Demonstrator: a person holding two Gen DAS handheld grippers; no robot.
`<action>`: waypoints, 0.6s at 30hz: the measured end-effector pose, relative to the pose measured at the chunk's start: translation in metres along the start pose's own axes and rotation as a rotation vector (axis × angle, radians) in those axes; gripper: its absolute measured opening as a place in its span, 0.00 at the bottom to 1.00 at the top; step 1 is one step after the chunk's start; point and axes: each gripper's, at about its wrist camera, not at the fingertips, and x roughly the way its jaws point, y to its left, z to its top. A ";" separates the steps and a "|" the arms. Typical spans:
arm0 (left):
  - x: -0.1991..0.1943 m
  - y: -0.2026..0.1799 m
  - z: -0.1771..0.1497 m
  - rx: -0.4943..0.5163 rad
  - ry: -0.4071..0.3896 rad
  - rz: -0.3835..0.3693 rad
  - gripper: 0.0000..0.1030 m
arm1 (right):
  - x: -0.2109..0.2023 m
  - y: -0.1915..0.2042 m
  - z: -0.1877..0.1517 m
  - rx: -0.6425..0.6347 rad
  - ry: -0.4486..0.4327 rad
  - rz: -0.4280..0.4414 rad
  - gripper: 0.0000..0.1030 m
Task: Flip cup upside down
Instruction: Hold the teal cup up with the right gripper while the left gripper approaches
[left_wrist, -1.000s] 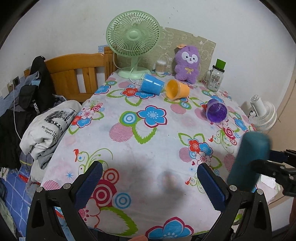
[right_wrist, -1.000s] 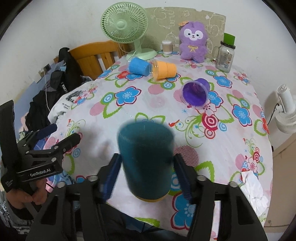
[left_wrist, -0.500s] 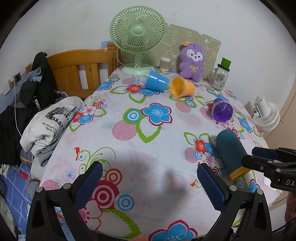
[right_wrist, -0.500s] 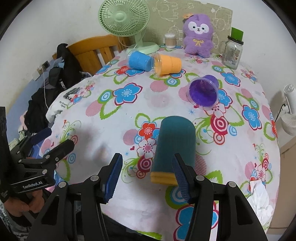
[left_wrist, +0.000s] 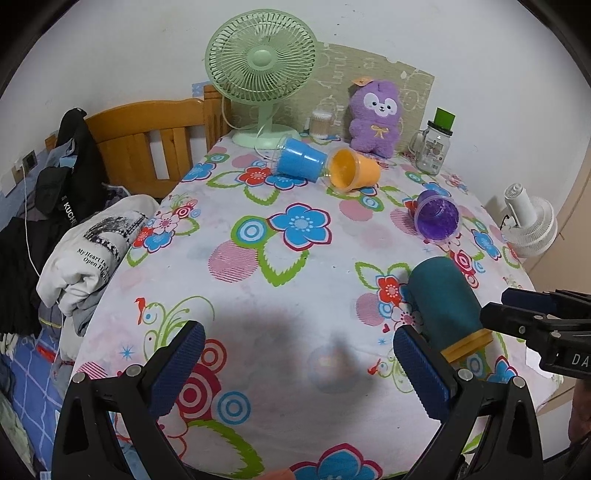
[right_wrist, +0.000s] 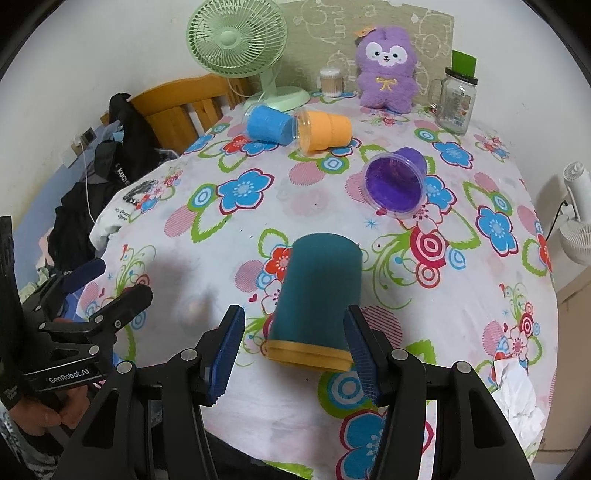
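The right hand-held gripper (right_wrist: 293, 356) stood open, its 2 pads flanking the teal cup (right_wrist: 317, 295) without visibly pressing it. The cup sat upside down on the counter (right_wrist: 461, 325), yellow rim down, closed base up, so the flip looked finished and the step in hand seemed to be the release. The next move likely called for a straight retreat, clear of the rim. The left hand-held gripper (left_wrist: 295, 365) hovered wide and empty to the cup's left. Ahead lay a purple cup (right_wrist: 395, 184), then blue (right_wrist: 267, 123) and orange (right_wrist: 327, 129) cups on their sides. Farthest stood a green fan (right_wrist: 238, 40), plush toy (right_wrist: 386, 62) and jar (right_wrist: 456, 101).
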 end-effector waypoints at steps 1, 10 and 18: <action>0.000 -0.002 0.001 0.002 0.001 0.001 1.00 | -0.001 -0.002 0.000 0.004 -0.008 0.000 0.57; 0.002 -0.019 0.008 0.018 0.010 0.004 1.00 | -0.018 -0.030 -0.012 0.042 -0.061 0.001 0.81; 0.003 -0.048 0.024 0.017 0.004 -0.038 1.00 | -0.027 -0.067 -0.029 0.107 -0.078 -0.009 0.84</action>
